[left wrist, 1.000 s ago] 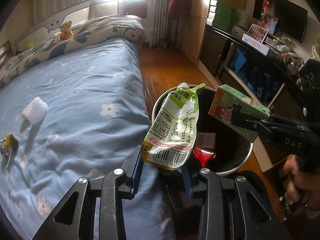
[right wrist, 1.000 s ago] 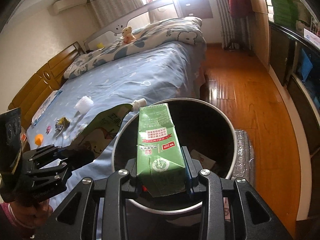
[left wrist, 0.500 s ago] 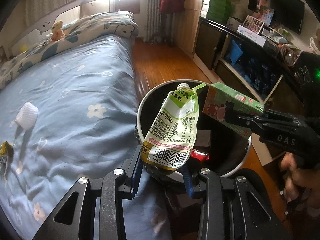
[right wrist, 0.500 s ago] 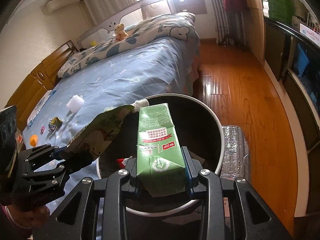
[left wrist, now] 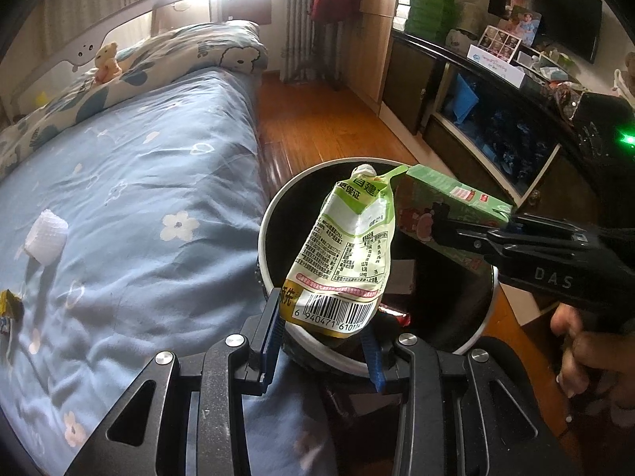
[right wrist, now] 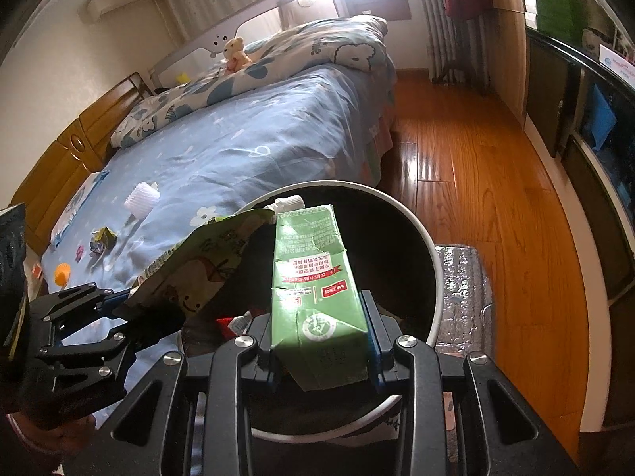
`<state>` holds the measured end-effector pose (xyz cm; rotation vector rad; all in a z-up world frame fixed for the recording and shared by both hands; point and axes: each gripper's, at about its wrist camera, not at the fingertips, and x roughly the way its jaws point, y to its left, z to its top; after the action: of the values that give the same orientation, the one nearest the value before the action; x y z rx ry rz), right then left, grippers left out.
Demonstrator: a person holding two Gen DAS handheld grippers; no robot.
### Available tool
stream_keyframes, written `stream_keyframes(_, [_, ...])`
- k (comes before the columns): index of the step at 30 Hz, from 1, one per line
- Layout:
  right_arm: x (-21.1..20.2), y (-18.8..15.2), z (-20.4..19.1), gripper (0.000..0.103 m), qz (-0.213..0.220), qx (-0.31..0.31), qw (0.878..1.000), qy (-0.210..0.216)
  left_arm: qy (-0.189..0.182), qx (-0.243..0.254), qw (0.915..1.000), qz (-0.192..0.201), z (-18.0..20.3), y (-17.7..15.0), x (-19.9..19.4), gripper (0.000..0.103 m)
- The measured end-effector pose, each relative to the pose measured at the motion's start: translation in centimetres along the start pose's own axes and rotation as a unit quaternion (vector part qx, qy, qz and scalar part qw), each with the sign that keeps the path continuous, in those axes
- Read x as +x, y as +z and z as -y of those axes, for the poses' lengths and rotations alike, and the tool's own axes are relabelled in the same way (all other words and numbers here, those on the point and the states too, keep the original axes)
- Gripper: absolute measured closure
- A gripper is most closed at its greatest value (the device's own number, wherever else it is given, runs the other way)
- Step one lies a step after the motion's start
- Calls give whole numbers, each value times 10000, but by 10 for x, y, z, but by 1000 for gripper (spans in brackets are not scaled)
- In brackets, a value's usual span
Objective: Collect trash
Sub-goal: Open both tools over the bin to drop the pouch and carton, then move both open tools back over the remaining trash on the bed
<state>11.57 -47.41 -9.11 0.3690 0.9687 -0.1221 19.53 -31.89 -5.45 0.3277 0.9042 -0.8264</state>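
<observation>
A: Left wrist view: the left gripper [left wrist: 323, 331] is clamped on the bottom edge of a crumpled green-and-white drink pouch [left wrist: 345, 254], which is held just above the near rim of the round trash bin [left wrist: 266, 234].

B: And in the right wrist view, the right gripper [right wrist: 323, 351] is seen with its fingers closed on the base of a green drink carton [right wrist: 313, 277], tilted over the open bin.

A: Both pieces are judged to be over the opening, so the release is the step in hand. The pouch should be carried a little further past the rim before the fingers are opened; it is light and may be caught on the edge.

B: The carton tip is almost touching the pouch, so one should be dropped first.

A: More litter is left on the bed [left wrist: 158, 166]: a white foam piece [left wrist: 44, 236] and a small wrapper [left wrist: 10, 305].
</observation>
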Motion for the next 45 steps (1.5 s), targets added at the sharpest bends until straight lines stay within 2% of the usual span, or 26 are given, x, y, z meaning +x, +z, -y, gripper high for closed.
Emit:
stream_keyframes(8, [6,2,4,67,-73,17,10000,-40,-89,-142,9999,-6,-3,-1,2,64])
stream_keyframes(11, [7,2,5,67,-90,35,10000,-22,-142,-227,9996,62,-6,0,0,52])
stream_keyframes(13, [7,2,6,56,-69,82,9999,-33,-125,-269,9995,126,-8,-3,-4,51])
stream_keyframes(17, [1,3,0,54,59,101,9999,31,-77,-462,9988,174,-21,-13,-11,50])
stream_keyframes(24, [-4,6,-32,38,239,-22,9992,313,180,-1048,9942,191,-61,-43,-29,46])
stream_keyframes(27, [-2,7,-53,31,265,-125,9985,463,332,-1409,9893,191,-86,-62,-41,46])
stream_keyframes(33, [14,8,-103,30,147,-419,9956,829,654,-1955,9783,209,-126,-87,-63,45])
stream_keyframes(38, [36,9,-145,30,-53,-596,9921,1103,970,-2350,9666,327,-159,-109,-88,45])
stream_keyframes(45, [66,9,-206,29,-274,-1010,9852,1357,1327,-2805,9501,319,-208,-132,-103,45])
